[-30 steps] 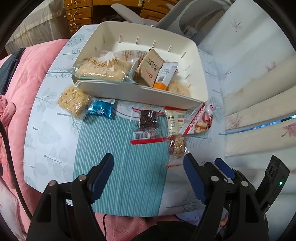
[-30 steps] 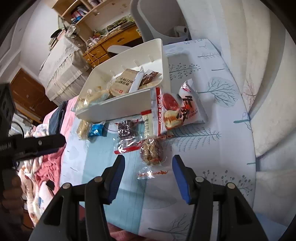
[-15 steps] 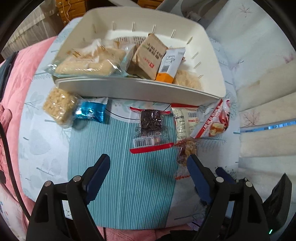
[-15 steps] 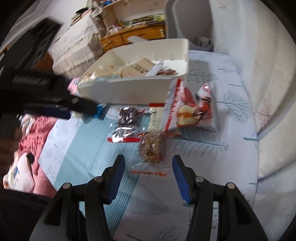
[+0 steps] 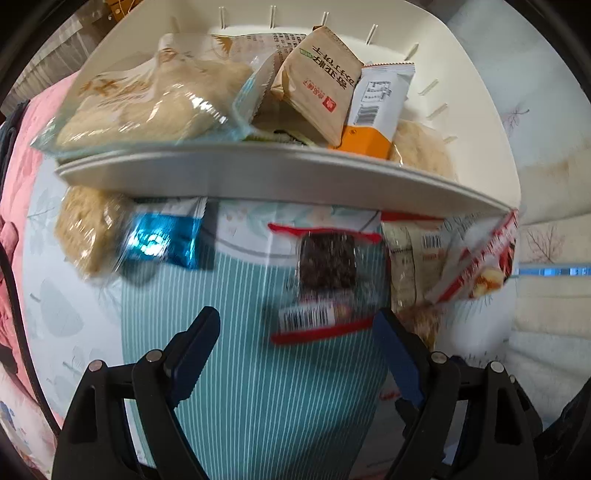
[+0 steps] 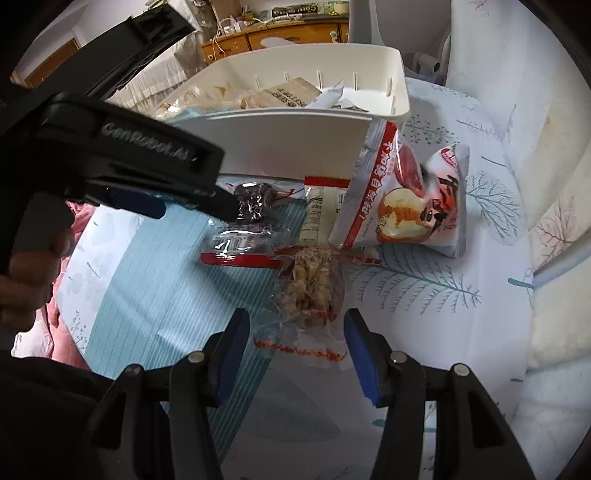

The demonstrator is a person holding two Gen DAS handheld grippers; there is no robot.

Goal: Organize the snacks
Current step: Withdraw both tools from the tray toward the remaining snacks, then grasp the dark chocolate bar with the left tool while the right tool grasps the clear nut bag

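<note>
Leaf-print tablecloth (image 6: 424, 280), pink quilt (image 5: 14, 155), wooden drawers (image 6: 295, 35), grey chair (image 6: 373, 22)

Raised lettering reading "GenRobot.AI" runs along the black body of the left tool (image 6: 122, 147), seen up and to the left of the right tool (image 6: 297, 332). Chinese characters are printed in dark ink on the brown packet (image 5: 319, 79) in the white bin (image 5: 258, 173), far ahead of the left tool (image 5: 295, 328) — too skewed to read surely. Barcodes show on the white-and-orange packet (image 5: 376, 110) and on the dark bar's clear wrapper (image 5: 314, 314), their digits illegible. The red-and-white bag (image 6: 402, 199) carries red Chinese characters — not legible.
</note>
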